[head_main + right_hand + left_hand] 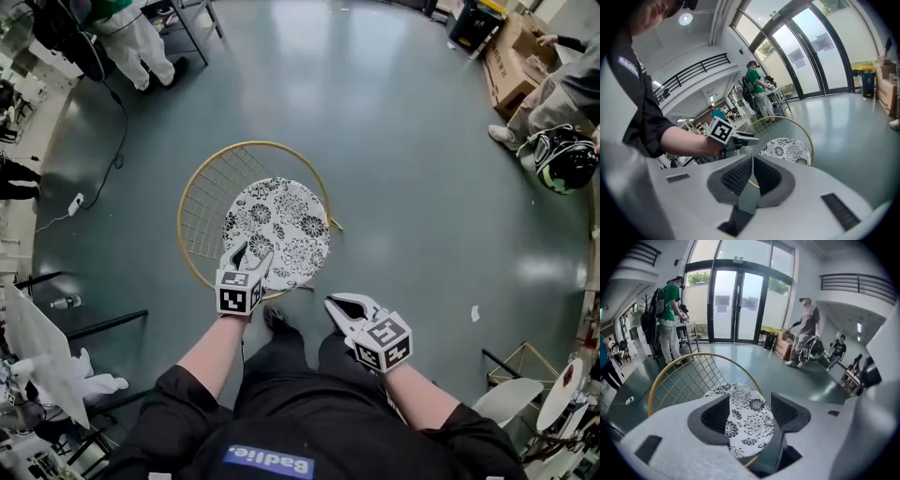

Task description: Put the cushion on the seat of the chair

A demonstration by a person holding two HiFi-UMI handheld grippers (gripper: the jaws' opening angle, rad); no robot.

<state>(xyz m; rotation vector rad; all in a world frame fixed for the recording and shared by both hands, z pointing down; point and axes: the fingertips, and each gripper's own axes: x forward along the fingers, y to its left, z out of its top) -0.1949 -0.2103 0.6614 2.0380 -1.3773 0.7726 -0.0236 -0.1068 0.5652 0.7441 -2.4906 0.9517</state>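
The round white cushion with a black flower print lies on the seat of the gold wire chair. My left gripper hovers over the cushion's near edge. It is open, with nothing gripped. In the left gripper view the cushion shows through the wide gap of the left gripper, well below the pads, with the chair's wire back behind. My right gripper is off the chair's near right side, jaws together and empty. In the right gripper view the right gripper faces the cushion and the left gripper.
A person in white trousers stands at the far left, with a cable trailing on the floor. Cardboard boxes and a dark helmet-like bag lie at the far right. A black frame is at the near left and a gold wire stand at the near right.
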